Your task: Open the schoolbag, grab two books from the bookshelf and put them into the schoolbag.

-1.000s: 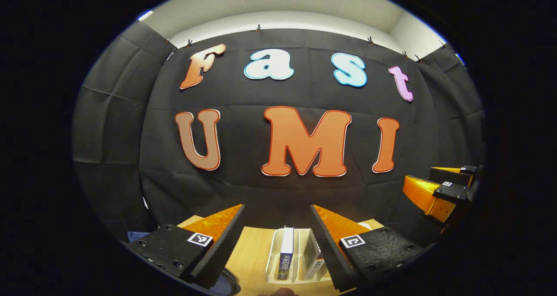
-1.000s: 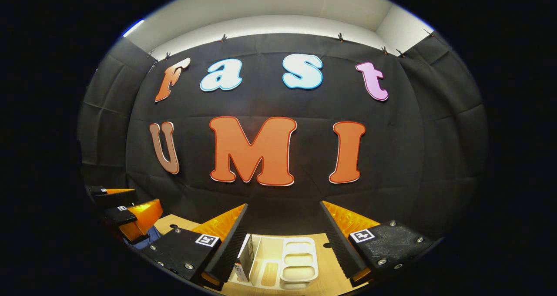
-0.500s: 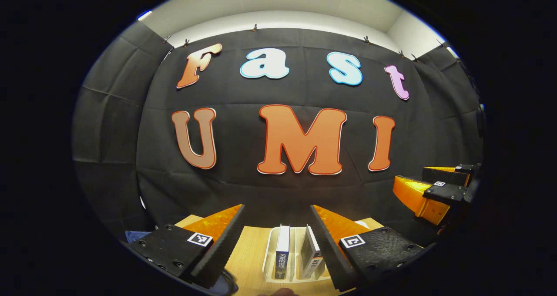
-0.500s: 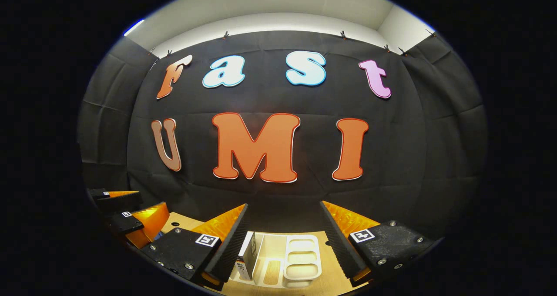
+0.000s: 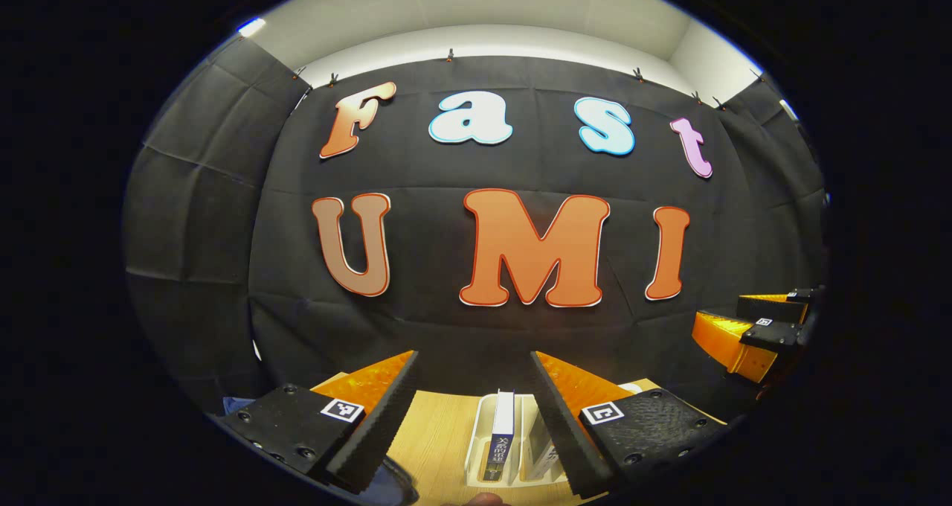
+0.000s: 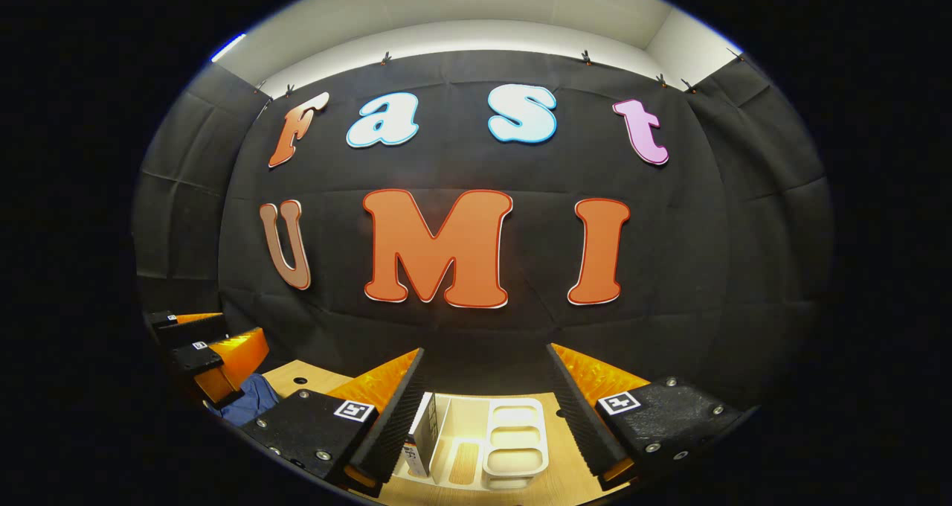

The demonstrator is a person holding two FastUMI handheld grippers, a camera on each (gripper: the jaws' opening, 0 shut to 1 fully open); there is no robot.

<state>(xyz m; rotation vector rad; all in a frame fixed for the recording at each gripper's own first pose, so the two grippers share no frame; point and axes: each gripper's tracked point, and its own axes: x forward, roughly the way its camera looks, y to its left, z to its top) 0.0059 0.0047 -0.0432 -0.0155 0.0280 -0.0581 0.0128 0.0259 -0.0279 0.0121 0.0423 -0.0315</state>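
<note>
My left gripper is open above the wooden table, with nothing between its fingers. Beyond it stands a white book rack holding a blue-spined book and a second book, partly hidden by one finger. My right gripper is also open and empty, over the same white book rack, where one book stands at its left end. A piece of the blue schoolbag lies at the left table edge. The right gripper appears at the far right of the left gripper view.
The black cloth wall stands close behind the wooden table. The left gripper hovers at the far left of the right gripper view, above the schoolbag. A small hole marks the tabletop near it.
Both views shifted only slightly. The rack sits a little further right in the left gripper view. More of the blue schoolbag shows under the left gripper in the right gripper view.
</note>
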